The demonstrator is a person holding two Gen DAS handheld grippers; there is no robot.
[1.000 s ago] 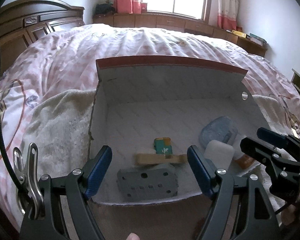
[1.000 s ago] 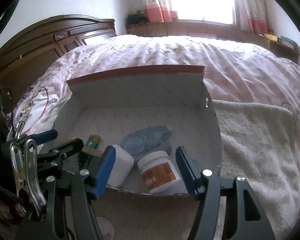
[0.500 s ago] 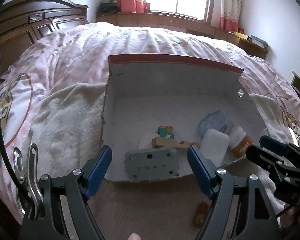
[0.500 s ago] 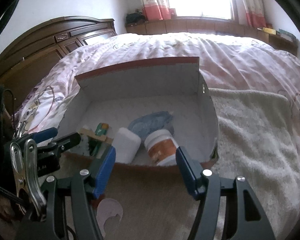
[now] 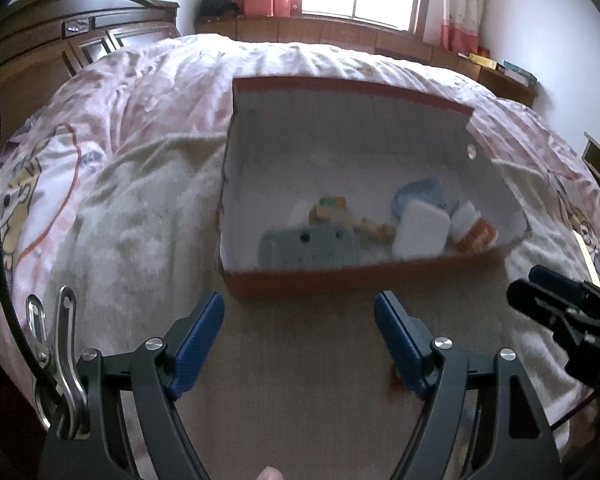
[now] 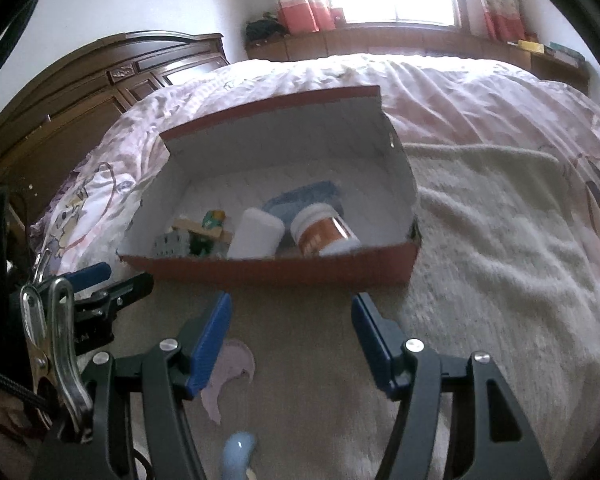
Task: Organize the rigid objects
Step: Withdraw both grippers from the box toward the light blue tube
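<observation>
Box (image 6: 284, 272) sits on the bed, ahead of both grippers; jar (image 6: 324, 232), white block (image 6: 256, 236) and grey block (image 5: 304, 244) lie inside. My left gripper (image 5: 300, 336) and right gripper (image 6: 290, 332) gape empty. Jar looks light, stiff, slick; I'd grip its middle.

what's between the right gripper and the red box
Only bare tan blanket lies between the open right gripper and the red box in the right wrist view. The purple shape sits lower, by the left-hand finger.

The box's (image 5: 340, 280) contents are motion-blurred, and the pale blue object (image 6: 238, 456) is cut off below.
</observation>
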